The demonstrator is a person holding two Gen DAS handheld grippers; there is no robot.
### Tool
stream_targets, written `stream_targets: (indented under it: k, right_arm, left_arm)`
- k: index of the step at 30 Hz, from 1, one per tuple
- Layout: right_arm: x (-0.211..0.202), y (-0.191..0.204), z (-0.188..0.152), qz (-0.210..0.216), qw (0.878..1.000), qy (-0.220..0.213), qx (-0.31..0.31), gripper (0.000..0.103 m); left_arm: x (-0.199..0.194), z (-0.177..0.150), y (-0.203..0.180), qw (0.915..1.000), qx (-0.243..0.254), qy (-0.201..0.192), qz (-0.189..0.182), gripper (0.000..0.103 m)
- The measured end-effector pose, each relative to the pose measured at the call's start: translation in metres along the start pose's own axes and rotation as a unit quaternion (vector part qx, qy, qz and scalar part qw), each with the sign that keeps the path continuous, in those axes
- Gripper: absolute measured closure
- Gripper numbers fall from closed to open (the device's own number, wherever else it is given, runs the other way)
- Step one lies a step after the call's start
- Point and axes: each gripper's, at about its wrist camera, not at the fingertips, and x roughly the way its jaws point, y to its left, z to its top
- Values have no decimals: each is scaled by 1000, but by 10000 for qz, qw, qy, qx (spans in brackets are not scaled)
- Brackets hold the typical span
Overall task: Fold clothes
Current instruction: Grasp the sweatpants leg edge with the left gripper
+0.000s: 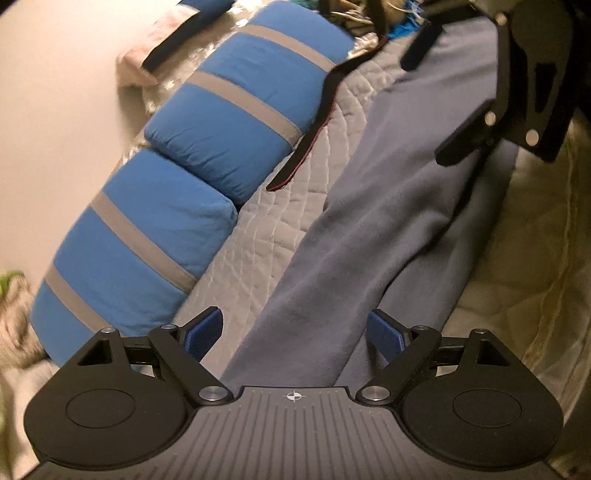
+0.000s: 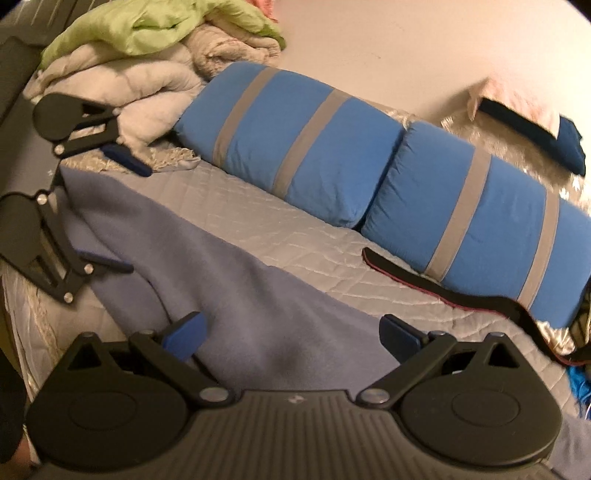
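A grey-blue fleece garment [image 1: 354,229] lies stretched out along the quilted bed; it also shows in the right wrist view [image 2: 236,291]. My left gripper [image 1: 295,332] is open, its blue pads either side of one end of the garment, just above it. My right gripper [image 2: 291,332] is open over the other end, holding nothing. Each gripper shows in the other's view: the right one [image 1: 436,103] at the top right, the left one [image 2: 129,218] at the far left, both with jaws apart.
Two blue pillows with grey stripes [image 1: 207,158] [image 2: 369,170] lie along the wall side of the grey quilted bedspread [image 1: 266,229]. A black belt [image 1: 314,125] [image 2: 443,288] lies beside them. A heap of light bedding with a green cloth [image 2: 147,33] sits at one end.
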Motion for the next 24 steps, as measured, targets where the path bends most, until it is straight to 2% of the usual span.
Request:
stream_targets:
  k: [5, 8, 14, 15, 17, 19, 20, 24]
  right_arm:
    - [-2, 1, 0, 67, 10000, -28, -15, 0]
    - [0, 0, 1, 35, 10000, 27, 10, 0]
    - [0, 0, 1, 103, 9999, 18, -2, 0]
    - [-1, 2, 0, 148, 9999, 1, -66, 0]
    - [-3, 6, -1, 240, 9995, -35, -200, 0]
    - [-4, 11, -3, 275, 9988, -57, -399, 0]
    - [-4, 15, -4, 275, 9982, -78, -526, 0]
    - [-3, 30, -9, 152, 9940, -118, -1080, 0]
  left_arm:
    - [5, 1, -14, 9984, 527, 56, 215, 17]
    - [7, 1, -23, 9963, 852, 17, 147, 17]
    - [19, 9, -30, 9941, 1067, -23, 193, 18]
    - [20, 10, -30, 9945, 1035, -10, 164, 22]
    - [20, 14, -29, 9950, 991, 21, 81, 42]
    - [18, 16, -29, 9948, 1015, 22, 18, 96]
    - [16, 16, -29, 9945, 1051, 2, 5, 100]
    - [0, 15, -23, 9951, 966, -188, 43, 100]
